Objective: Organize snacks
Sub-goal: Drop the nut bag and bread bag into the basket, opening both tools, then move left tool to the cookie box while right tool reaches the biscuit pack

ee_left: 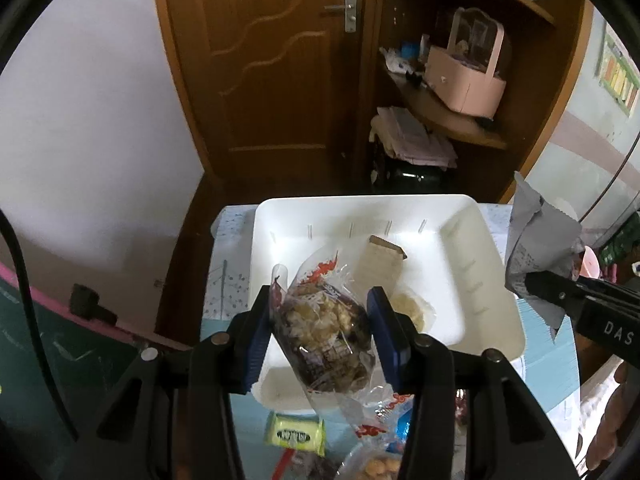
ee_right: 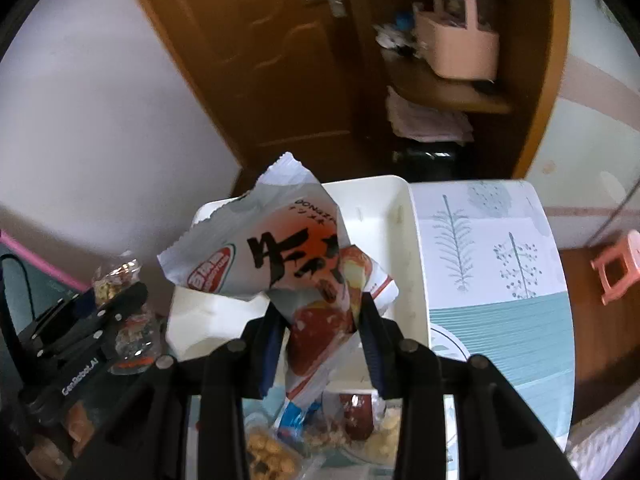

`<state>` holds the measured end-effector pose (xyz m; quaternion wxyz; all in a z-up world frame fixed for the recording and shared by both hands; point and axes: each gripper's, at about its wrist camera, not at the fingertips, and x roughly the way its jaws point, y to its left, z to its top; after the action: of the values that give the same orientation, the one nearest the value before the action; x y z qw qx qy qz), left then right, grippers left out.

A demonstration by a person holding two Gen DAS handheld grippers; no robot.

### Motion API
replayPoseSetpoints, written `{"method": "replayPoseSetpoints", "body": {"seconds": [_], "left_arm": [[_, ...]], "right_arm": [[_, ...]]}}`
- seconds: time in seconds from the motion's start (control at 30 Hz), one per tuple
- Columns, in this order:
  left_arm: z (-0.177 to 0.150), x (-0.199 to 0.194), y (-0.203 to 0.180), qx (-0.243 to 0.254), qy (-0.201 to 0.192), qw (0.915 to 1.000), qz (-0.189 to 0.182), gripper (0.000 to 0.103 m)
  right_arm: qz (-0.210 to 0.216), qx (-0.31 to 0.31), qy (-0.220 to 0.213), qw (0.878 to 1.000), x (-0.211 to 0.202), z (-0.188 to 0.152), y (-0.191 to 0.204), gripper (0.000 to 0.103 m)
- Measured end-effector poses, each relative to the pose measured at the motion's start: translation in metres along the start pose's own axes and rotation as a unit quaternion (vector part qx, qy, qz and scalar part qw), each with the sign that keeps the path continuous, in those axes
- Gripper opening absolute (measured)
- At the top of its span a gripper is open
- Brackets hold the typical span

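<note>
Both tools carry snacks over the white tray (ee_left: pixel 460 216). Left tool (ee_left: pixel 320 336) clamps a clear bag of mixed sweets (ee_left: pixel 324 344) above the tray's near edge; right tool (ee_right: pixel 320 344) pinches a red-and-white snack packet (ee_right: pixel 280 256) over the same tray, presumably so each can be dropped in. A brown packet (ee_left: pixel 380 264) already lies inside the tray. More loose snacks, one a green sweet (ee_left: pixel 294 434), wait just before the tray on the patterned worktop (ee_right: pixel 492 240). Behind the tray stand a wooden door (ee_left: pixel 272 60) and shelves.
</note>
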<state>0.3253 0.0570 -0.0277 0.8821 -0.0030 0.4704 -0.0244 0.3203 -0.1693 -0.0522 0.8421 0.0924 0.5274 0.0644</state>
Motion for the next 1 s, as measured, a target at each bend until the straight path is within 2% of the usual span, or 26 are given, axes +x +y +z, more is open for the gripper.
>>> {"method": "replayPoseSetpoints", "body": {"seconds": [0.23, 0.27, 0.3, 0.37, 0.6, 0.87, 1.0], "left_arm": [[0.012, 0.027, 0.003, 0.02, 0.009, 0.9995, -0.025, 0.047], [0.013, 0.029, 0.002, 0.024, 0.01, 0.9993, -0.026, 0.059], [0.015, 0.032, 0.002, 0.027, 0.012, 0.9992, -0.028, 0.082], [0.017, 0.036, 0.004, 0.023, 0.013, 0.999, -0.035, 0.096], [0.012, 0.042, 0.01, 0.003, 0.054, 0.9974, -0.048, 0.096], [-0.011, 0.0, 0.011, -0.011, 0.023, 0.9978, -0.062, 0.096], [-0.031, -0.03, 0.005, -0.016, 0.002, 0.9987, -0.049, 0.096]], "right_arm": [[-0.041, 0.013, 0.001, 0.999, 0.016, 0.019, 0.006, 0.038], [-0.049, 0.013, 0.001, 0.999, 0.019, 0.022, 0.007, 0.038], [-0.054, 0.012, 0.004, 0.998, 0.022, 0.023, 0.009, 0.039], [-0.053, 0.013, 0.013, 0.998, 0.026, 0.025, 0.01, 0.041], [-0.038, 0.032, 0.006, 0.999, 0.015, 0.014, 0.014, 0.051], [-0.01, 0.038, -0.006, 0.999, -0.016, -0.012, 0.02, 0.052], [-0.005, 0.017, -0.012, 1.0, -0.038, -0.034, 0.023, 0.052]]}}
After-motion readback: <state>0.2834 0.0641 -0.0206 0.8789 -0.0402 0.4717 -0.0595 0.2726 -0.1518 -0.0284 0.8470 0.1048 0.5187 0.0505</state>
